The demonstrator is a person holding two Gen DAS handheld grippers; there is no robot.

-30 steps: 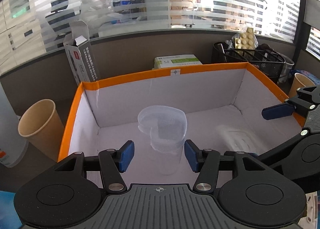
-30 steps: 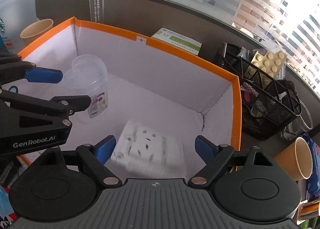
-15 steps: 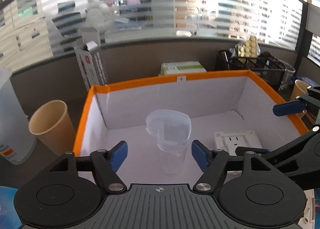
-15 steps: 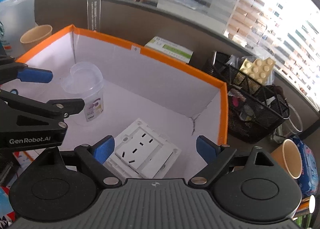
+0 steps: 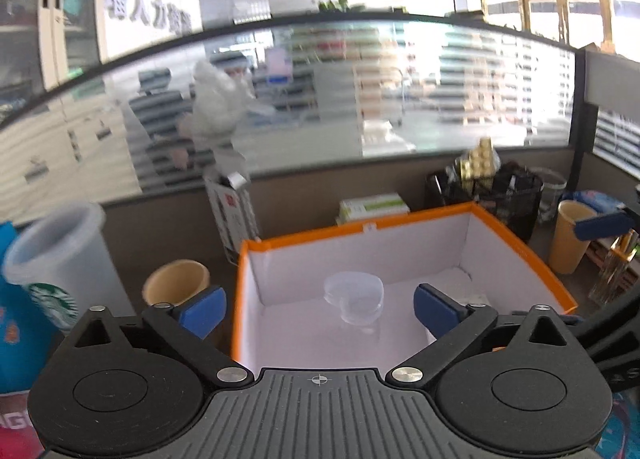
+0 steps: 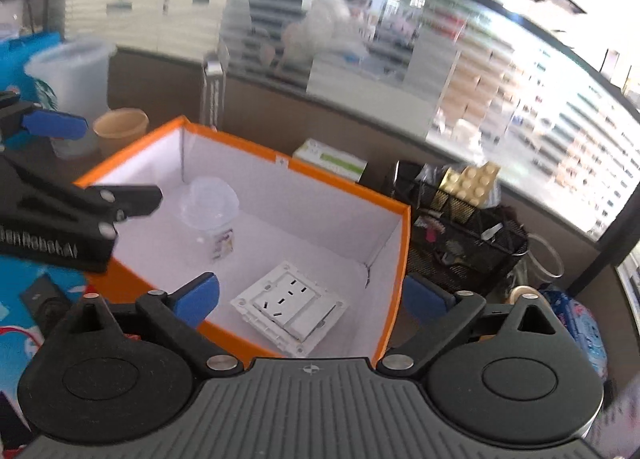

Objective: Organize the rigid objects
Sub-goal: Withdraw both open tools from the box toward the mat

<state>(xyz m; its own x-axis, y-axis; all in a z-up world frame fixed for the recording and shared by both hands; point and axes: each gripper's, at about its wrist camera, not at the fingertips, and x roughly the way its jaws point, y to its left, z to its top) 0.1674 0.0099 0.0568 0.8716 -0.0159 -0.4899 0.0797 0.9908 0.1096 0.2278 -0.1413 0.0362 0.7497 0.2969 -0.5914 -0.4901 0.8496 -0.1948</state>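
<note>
An orange-rimmed box (image 5: 360,227) (image 6: 404,255) with white walls holds a clear plastic jar (image 5: 354,301) (image 6: 211,215), upright at its left, and a white wall socket plate (image 6: 289,307), flat at its right front. My left gripper (image 5: 320,309) is open and empty, held above and in front of the box. It also shows at the left of the right wrist view (image 6: 100,163). My right gripper (image 6: 310,301) is open and empty, above the box's near right corner, over the socket plate.
A paper cup (image 5: 176,285) and a large frosted Starbucks cup (image 5: 56,271) stand left of the box. A black mesh basket (image 6: 464,227) with clutter and another paper cup (image 5: 570,235) stand to the right. A green-white carton (image 6: 330,159) lies behind the box.
Both grippers have opened wider and pulled back and up from the box. The jar and the socket plate stay inside the box, no longer between the fingers.
</note>
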